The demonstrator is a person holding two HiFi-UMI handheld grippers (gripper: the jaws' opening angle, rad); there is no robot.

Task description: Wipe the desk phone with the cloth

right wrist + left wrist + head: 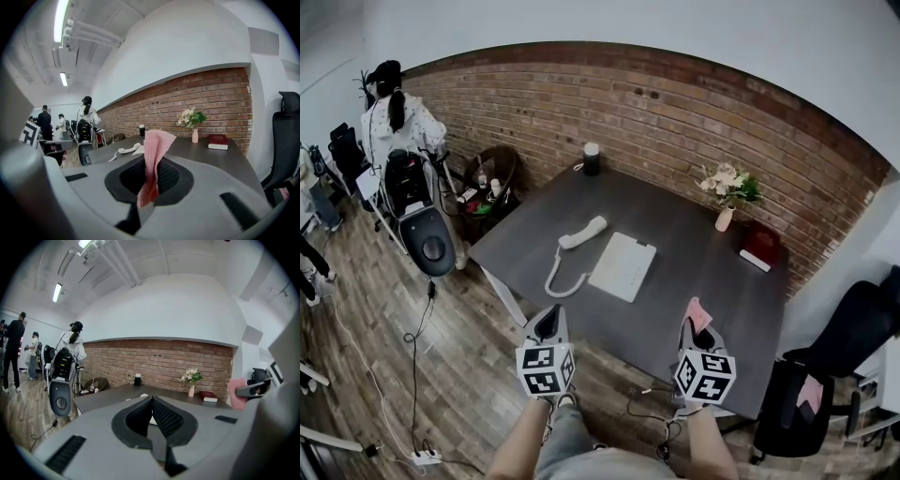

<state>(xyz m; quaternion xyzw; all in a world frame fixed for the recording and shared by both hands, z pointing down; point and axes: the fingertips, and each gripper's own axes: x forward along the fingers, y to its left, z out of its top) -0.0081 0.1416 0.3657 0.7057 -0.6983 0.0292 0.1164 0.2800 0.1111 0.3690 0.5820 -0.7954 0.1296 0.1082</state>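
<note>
Both grippers hang over the near edge of the dark grey rectangular table (pixel 694 258). The left gripper (pixel 550 319) has its jaws pressed together with nothing between them. The right gripper (pixel 696 326) is clamped on a pink woven cloth (pixel 153 149), which sticks up out of the jaws. The flat white desk phone (pixel 622 266) sits mid-table, well apart from both grippers, with a stretch of tabletop between it and them. Its white handset (pixel 583 232) lies off the base to the left, and the white coiled cord (pixel 555 277) loops toward the near edge. By the brick wall (pixel 675 112) stand a black cylinder with a white top (pixel 592 157), a small vase of pale flowers (pixel 727 192) and a dark red book (pixel 761 246). On the floor at left, a person in a white hooded top (pixel 394 117) stands by a black machine (pixel 427 234).
</note>
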